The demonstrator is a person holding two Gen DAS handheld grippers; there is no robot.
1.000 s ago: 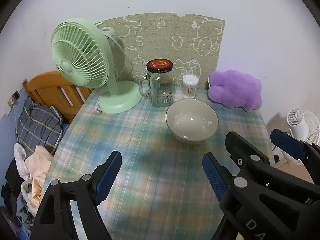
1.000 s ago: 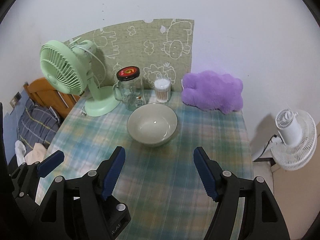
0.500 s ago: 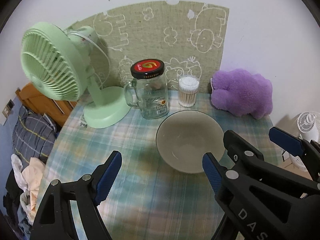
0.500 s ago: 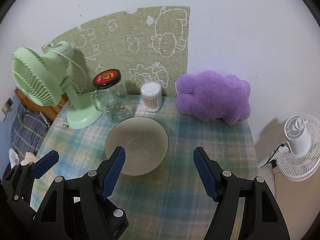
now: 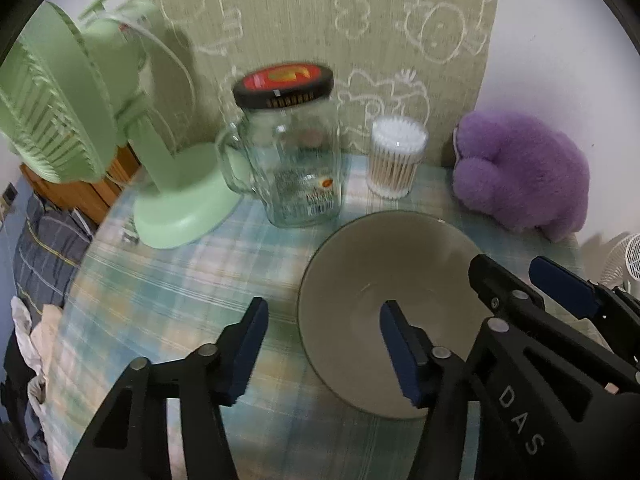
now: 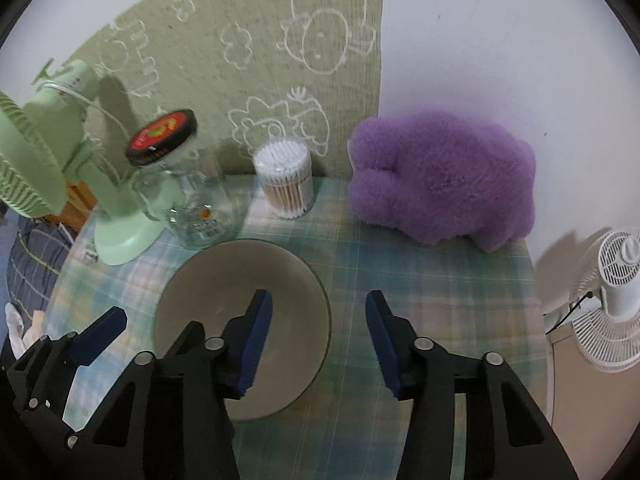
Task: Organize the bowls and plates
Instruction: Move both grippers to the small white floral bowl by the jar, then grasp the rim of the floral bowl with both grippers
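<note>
A pale grey-green bowl (image 5: 360, 272) stands on the plaid tablecloth (image 5: 180, 280); it also shows in the right wrist view (image 6: 224, 280). My left gripper (image 5: 320, 344) is open and straddles the bowl's left rim, with its right finger over the inside. My right gripper (image 6: 316, 336) is open and straddles the bowl's right rim, with its left finger over the inside. Neither touches the bowl that I can tell. No plates are in view.
Behind the bowl stand a glass jar (image 5: 292, 168) with a black lid, a tub of cotton swabs (image 5: 396, 160), a green desk fan (image 5: 120, 140) and a purple plush (image 5: 520, 172). A white fan (image 6: 616, 300) stands on the floor past the table's right edge.
Both grippers have moved forward and down to the bowl. Their fingers now sit on either side of its rim and have narrowed somewhat.
</note>
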